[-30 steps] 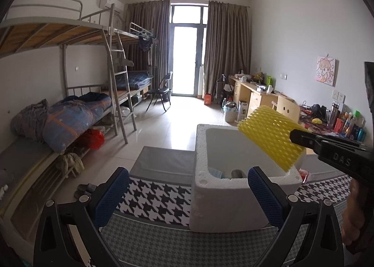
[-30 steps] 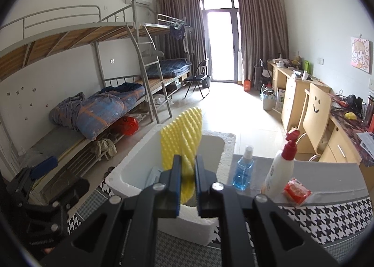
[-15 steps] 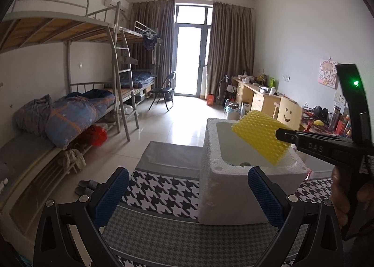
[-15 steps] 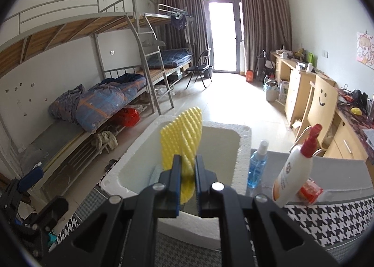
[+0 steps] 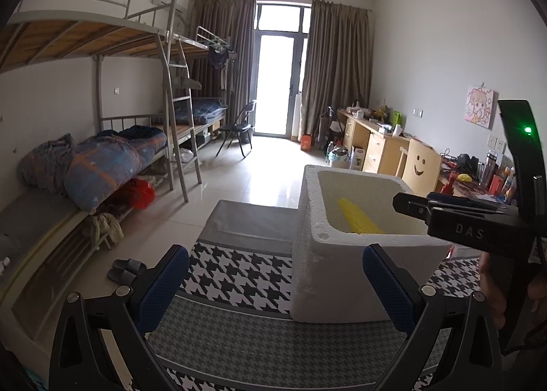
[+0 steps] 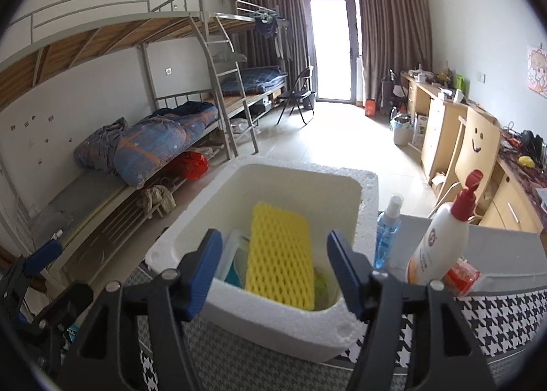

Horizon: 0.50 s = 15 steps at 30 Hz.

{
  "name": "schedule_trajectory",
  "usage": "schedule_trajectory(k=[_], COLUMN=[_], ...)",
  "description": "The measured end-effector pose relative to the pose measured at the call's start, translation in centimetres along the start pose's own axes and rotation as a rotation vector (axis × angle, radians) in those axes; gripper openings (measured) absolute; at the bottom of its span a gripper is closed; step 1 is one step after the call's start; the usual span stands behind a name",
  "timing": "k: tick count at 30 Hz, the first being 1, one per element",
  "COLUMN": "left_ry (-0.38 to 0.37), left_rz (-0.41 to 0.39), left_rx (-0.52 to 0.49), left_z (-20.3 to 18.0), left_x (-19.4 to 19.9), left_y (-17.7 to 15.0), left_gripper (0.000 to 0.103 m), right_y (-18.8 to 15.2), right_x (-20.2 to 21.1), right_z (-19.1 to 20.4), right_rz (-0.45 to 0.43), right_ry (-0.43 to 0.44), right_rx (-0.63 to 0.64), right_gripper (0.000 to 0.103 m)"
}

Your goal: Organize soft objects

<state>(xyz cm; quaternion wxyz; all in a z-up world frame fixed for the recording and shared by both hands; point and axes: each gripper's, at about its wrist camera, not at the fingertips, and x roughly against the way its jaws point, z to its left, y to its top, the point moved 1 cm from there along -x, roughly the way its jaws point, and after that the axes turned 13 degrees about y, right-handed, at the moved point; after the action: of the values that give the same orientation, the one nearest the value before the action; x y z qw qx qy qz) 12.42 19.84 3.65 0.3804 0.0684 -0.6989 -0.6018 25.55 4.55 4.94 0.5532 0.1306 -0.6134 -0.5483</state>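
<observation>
A yellow foam net sleeve (image 6: pixel 280 257) lies inside the white foam box (image 6: pixel 270 317), free of any grip, on top of a clear lidded container (image 6: pixel 232 256) and something green. My right gripper (image 6: pixel 275 273) hovers over the box's near rim, its jaws opening with nothing pressed between them. In the left wrist view the same sleeve (image 5: pixel 357 218) shows low inside the box (image 5: pixel 335 274). My left gripper (image 5: pixel 277 285) stands open and empty in front of the box, and the right gripper's body (image 5: pixel 458 220) reaches over the box from the right.
The box sits on a table with a houndstooth cloth (image 5: pixel 239 281). Right of the box stand a blue spray bottle (image 6: pixel 388 232), a white pump bottle with a red top (image 6: pixel 441 244) and a red packet (image 6: pixel 461 274). Bunk beds line the left wall, desks the right.
The right gripper, shut on the yellow sleeve above the box before, has opened. The sleeve has dropped into the box and lies flat there. The left gripper stayed open.
</observation>
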Motion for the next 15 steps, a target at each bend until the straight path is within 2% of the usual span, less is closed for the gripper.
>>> schedule_trajectory(k=[7, 15], left_ry=[-0.004, -0.010], left_rz=[-0.017, -0.020], left_rx=[-0.015, -0.009], left_z=[-0.2, -0.5], left_x=[1.3, 2.5], left_y=[0.1, -0.1], left_gripper=[0.102, 0.102], right_y=[-0.3, -0.8], right_x=[2.7, 4.7], right_z=[1.3, 2.3], right_rz=[-0.068, -0.100], right_ry=[0.011, 0.022], right_rx=[0.051, 0.086], right_gripper=[0.088, 0.090])
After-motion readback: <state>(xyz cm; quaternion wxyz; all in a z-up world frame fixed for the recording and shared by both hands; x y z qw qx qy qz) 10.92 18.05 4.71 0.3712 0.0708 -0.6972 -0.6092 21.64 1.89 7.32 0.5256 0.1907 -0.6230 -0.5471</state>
